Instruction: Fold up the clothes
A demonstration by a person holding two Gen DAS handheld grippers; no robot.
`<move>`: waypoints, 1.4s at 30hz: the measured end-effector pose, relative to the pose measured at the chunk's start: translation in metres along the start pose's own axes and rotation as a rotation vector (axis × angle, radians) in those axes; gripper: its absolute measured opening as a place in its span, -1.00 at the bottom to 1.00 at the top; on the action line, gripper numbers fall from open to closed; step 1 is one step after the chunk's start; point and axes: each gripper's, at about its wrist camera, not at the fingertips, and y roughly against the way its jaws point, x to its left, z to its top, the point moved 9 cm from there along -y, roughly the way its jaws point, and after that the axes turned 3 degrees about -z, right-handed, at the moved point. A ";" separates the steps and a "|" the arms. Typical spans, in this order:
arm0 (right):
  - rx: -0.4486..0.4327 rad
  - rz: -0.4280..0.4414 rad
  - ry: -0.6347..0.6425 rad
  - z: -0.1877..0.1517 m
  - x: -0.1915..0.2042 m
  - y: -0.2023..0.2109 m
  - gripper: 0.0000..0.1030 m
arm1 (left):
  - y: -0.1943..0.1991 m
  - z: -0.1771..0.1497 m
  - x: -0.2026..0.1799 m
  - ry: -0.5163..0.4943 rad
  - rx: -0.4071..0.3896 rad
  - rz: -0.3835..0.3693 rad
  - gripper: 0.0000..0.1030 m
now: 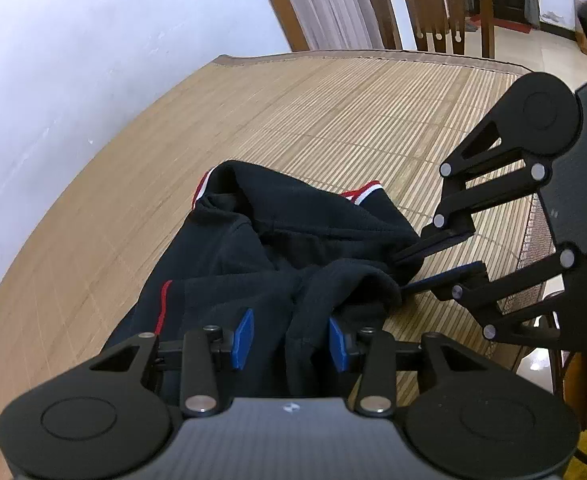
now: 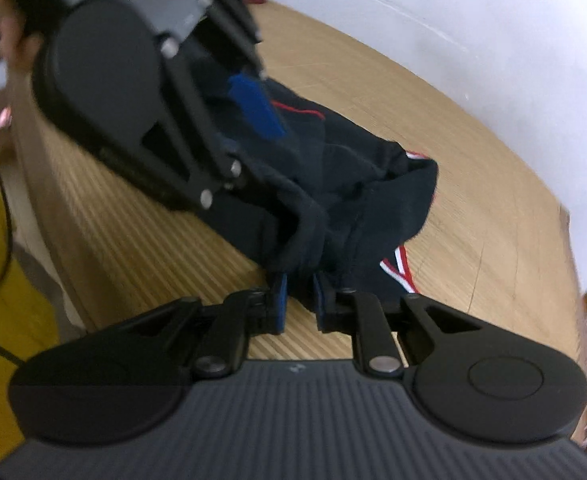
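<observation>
Nearest your left camera, the left tool (image 1: 289, 340) sat with its blue pads (image 1: 244, 338) spread partway and a thick ridge of the dark garment (image 1: 253, 240) standing between them. The right pad seemed to touch the cloth while the left pad showed a gap, so you had the fabric bracketed rather than firmly pinched.

Moving right across that view, the garment lay bunched on the bamboo mat (image 1: 333, 112), reaching from the near edge out toward the middle, with a red stripe (image 1: 164, 304) on its left side and red-and-white trim (image 1: 363, 193) at its far right.

Further right, the right tool (image 1: 403, 274) came in from the side with its fingers nearly pressed together on a gathered fold at the garment's right edge. Your right wrist view, though blurred, agreed: the right tool (image 2: 299, 300) had a narrow bunch of dark cloth caught at the tips of its pads, with mat showing between the pads nearer the camera.

From here the risks were mostly about grip, as I judge it. The left tool's loose hold could have let the ridge slide out as soon as you lifted or pulled. The right tool held only a small fold at the fingertips, so a sharp tug might have stripped it free. With the cloth this crumpled, you may also have caught more than one layer, and the fold would then have come out crooked.
</observation>
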 end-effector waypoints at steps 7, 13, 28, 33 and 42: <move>-0.025 -0.062 -0.091 0.004 -0.013 0.004 -0.84 | -0.002 -0.005 0.000 0.008 0.015 0.005 -0.16; -0.090 -0.027 -0.510 -0.004 -0.048 0.018 -0.84 | -0.007 -0.010 0.001 0.016 0.035 0.011 -0.16; -0.101 0.061 -1.065 -0.036 -0.082 0.030 -0.60 | -0.019 -0.015 0.004 0.045 0.063 -0.001 -0.16; -0.175 0.128 -0.847 -0.009 -0.062 0.045 -0.59 | -0.022 -0.012 0.001 0.041 0.063 -0.005 -0.16; -0.026 0.055 -0.825 -0.019 -0.069 -0.005 -0.76 | -0.020 -0.015 0.001 0.027 0.069 -0.005 -0.16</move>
